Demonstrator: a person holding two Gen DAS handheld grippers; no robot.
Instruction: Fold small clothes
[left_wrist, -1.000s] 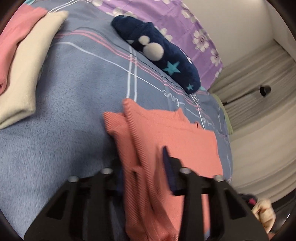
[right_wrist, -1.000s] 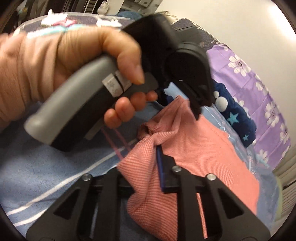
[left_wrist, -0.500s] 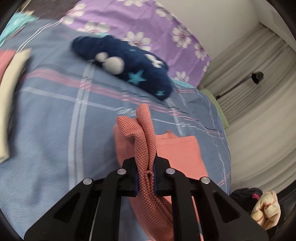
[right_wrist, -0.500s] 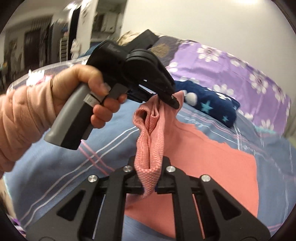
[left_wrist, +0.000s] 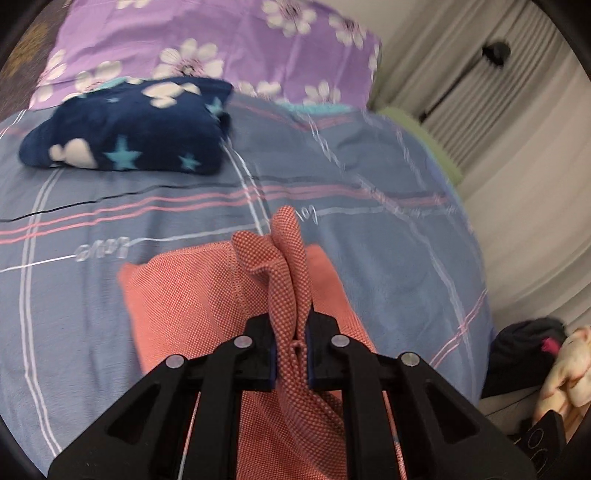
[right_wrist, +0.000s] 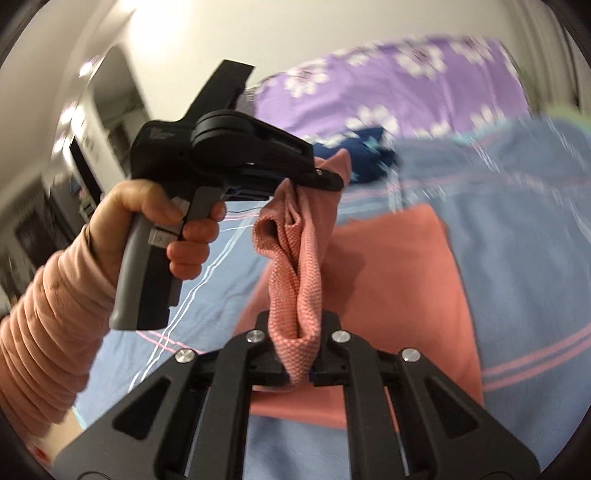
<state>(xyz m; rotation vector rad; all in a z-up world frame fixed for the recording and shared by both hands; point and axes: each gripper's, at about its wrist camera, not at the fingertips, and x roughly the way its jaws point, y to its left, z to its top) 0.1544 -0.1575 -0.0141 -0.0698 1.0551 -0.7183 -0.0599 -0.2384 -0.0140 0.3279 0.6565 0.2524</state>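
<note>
My left gripper is clenched on a bunched edge of the coral cloth at lower centre; my right gripper pinches another fold of it; the rest lies on the blue blanket; a navy starred garment sits upper left.

Two close wrist views along the fingers, sharing coral garment and bedspread.

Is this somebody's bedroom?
Probably yes, a bedroom. The work surface looks like a bed: a blue striped blanket with a purple flowered pillow at its head. Pale curtains hang beside it, and a folded navy star-patterned fleece lies on top.
</note>
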